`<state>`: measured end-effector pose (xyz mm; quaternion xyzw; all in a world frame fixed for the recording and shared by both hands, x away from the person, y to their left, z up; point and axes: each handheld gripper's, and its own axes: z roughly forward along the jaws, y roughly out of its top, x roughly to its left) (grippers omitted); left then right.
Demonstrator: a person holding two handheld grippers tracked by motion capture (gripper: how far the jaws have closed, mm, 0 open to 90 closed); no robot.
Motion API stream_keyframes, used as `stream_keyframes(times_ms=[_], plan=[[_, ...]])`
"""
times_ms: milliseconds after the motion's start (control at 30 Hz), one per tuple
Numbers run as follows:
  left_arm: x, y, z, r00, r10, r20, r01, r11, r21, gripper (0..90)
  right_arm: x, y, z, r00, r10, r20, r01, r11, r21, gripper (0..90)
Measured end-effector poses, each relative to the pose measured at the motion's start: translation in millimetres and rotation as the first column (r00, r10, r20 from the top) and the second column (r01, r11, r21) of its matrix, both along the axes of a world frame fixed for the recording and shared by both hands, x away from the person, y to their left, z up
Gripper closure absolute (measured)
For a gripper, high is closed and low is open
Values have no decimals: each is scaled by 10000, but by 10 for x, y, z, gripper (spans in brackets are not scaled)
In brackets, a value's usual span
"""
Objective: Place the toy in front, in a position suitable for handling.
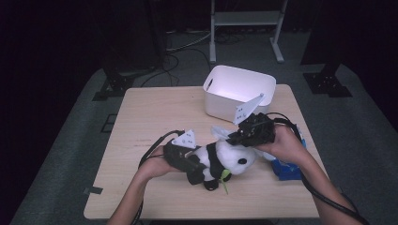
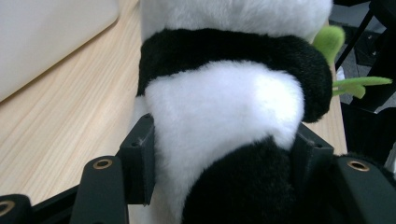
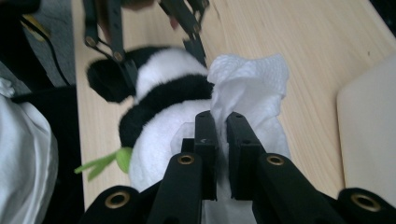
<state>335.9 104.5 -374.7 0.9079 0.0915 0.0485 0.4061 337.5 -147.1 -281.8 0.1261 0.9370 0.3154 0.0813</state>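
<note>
A black-and-white panda plush (image 1: 230,159) lies on its side near the middle of the wooden table (image 1: 155,112). It has a green leaf (image 1: 225,177) at its front. My left gripper (image 1: 197,166) is shut on the panda's body (image 2: 224,107), one jaw pressing into the fur on each side. My right gripper (image 1: 232,137) is shut on a crumpled white tissue (image 3: 252,79). It holds the tissue against the top of the panda's white head (image 3: 159,135). The right gripper view also shows the left gripper (image 3: 161,56) clamped on the panda's far end.
A white plastic bin (image 1: 237,91) stands at the table's back, just beyond my right gripper. A blue object (image 1: 286,169) lies under the right forearm near the right edge. Bare wood stretches to the left and front.
</note>
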Motion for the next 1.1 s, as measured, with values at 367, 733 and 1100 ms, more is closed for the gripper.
stream_keyframes(times_ms=[367,733,1100], plan=[[-14,-29,16,9999,-90,72,90,9999,53,371,-21,129,-53,9987,486,-173,-479,9982,368,833],[-29,-23,44,10000,-74,35,74,10000,7,371,6,164,-235,9974,490,-537,-489,9988,31,832],[-35,-40,51,9998,-138,107,138,9999,49,371,25,75,-432,9944,305,-1010,-309,9995,-27,833]])
